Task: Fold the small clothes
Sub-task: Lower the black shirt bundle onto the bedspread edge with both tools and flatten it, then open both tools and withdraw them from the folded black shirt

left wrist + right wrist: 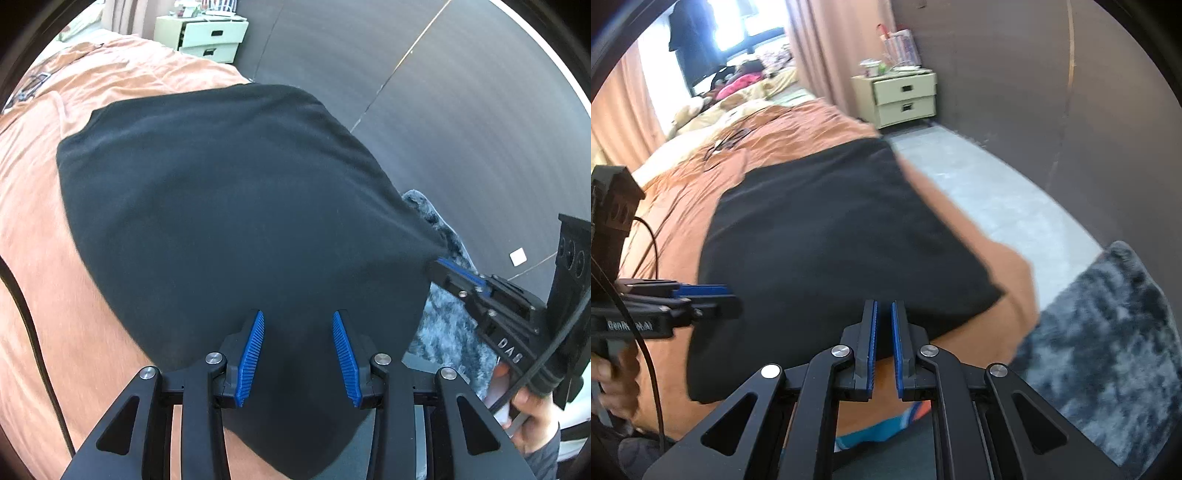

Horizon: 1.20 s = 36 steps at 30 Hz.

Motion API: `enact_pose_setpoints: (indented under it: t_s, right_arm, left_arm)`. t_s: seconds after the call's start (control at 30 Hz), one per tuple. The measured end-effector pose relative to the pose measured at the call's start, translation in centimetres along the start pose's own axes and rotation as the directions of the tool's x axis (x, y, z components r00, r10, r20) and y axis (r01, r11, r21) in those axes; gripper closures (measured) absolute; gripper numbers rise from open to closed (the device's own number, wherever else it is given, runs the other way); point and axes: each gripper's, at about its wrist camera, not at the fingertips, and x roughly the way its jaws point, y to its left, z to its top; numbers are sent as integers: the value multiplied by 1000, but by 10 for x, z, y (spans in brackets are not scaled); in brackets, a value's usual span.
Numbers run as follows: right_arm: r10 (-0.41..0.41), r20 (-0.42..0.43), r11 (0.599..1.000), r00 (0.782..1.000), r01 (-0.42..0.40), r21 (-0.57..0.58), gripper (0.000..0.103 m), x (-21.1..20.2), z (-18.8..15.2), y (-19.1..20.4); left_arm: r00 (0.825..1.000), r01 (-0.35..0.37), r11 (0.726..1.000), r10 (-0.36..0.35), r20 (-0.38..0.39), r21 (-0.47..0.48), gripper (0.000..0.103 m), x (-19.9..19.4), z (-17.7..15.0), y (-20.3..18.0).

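While spread on the orange bed sheet [44, 229], the black garment [229, 206] lies under both tools.
Left tool [298, 360] gapes wide, holding nothing; right tool [883, 347] pinches the garment's corner, nearly closed.

Daylight glares through the window [738, 29]; both fisheye views bend at dark rims, slightly motion-blurred.

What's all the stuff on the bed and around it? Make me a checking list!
Surface: orange bedsheet, wrinkled.
Job's things: black garment spread on the sheet.
Clutter: blue-and-orange item, unclear, under the right gripper; piled bedding farther off.
Grippers: left gripper open over the garment; right gripper shut on its corner.
Cables: black cable across the sheet.
Surroundings: fluffy grey rug, pale nightstand, pink curtains.
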Motion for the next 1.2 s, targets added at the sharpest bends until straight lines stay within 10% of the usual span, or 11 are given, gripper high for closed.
enact_pose_setpoints:
  t_s: [0.17,0.87,1.2]
  right_arm:
    - [42,-11,999,999,-42,0,55,14,-14,13]
    - [-27,37,993,999,22,112,55,-112,-67,42]
    - [-59,155,998,986,54,33,21,-201,-117,119]
  left_arm:
    - [999,-18,1000,18,-42,-10,63,11,-25,-2]
    - [996,-79,996,76,47,52,62,-108,-83,-24]
    - [967,-115,993,103,235,40,10,-234,-154,1]
